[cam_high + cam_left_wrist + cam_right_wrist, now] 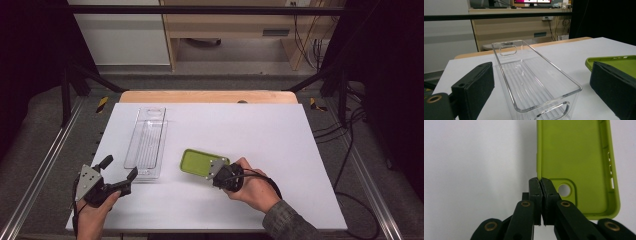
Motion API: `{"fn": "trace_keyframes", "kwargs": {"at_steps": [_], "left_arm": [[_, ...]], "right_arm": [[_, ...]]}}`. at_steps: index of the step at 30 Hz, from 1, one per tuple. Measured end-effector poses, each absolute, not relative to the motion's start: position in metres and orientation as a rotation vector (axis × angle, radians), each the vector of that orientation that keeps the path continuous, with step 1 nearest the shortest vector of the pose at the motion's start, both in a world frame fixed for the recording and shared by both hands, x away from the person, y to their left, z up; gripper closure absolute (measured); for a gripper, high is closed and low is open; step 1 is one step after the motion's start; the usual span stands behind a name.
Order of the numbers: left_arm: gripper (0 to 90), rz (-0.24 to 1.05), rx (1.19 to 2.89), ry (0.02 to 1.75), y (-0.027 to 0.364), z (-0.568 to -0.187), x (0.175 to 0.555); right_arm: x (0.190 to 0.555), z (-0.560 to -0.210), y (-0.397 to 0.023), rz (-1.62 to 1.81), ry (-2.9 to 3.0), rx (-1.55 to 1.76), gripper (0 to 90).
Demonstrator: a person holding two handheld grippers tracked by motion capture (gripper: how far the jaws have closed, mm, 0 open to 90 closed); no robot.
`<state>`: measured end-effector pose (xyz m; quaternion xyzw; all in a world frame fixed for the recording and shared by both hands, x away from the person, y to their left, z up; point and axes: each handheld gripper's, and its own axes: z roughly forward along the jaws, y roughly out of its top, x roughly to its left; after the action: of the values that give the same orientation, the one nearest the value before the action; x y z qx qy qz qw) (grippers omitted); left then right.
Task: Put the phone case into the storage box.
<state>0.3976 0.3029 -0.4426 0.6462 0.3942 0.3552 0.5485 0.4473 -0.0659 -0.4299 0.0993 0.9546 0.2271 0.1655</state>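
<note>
At the near edge of the white table (280, 150), a person works two hand-held grippers. The right gripper (212, 171) has its jaws pressed together on the side wall of a lime-green phone case (200, 162), pinching that thin rim near the corner with the camera cut-out, as the right gripper view shows. The case lies open side up near the middle of the table, just right of a clear plastic bin (147, 141). At the near left, the left gripper (119, 173) rests with its jaws spread wide and nothing between them, pointing at the bin's near end. The long, narrow bin runs away toward the far side and appears empty, with a handle slot in each end wall.

The work in hand appears to be carrying the case to the bin. With only an edge grip on soft material, the case is likely to sag or twist, so a slow, level lift seems wise, clearing the bin's right wall before lowering it lengthwise inside. The spread left gripper is well placed to steady the light bin.
</note>
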Motion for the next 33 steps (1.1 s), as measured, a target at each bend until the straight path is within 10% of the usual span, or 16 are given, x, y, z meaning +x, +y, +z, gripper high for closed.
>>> {"fn": "trace_keyframes", "kwargs": {"at_steps": [33], "left_arm": [[2.6, 0.703, 1.694, 0.781, 0.261, -0.374, 0.439]], "right_arm": [[0.437, -0.422, -0.064, 0.659, 2.677, 0.249, 87.9]]}}
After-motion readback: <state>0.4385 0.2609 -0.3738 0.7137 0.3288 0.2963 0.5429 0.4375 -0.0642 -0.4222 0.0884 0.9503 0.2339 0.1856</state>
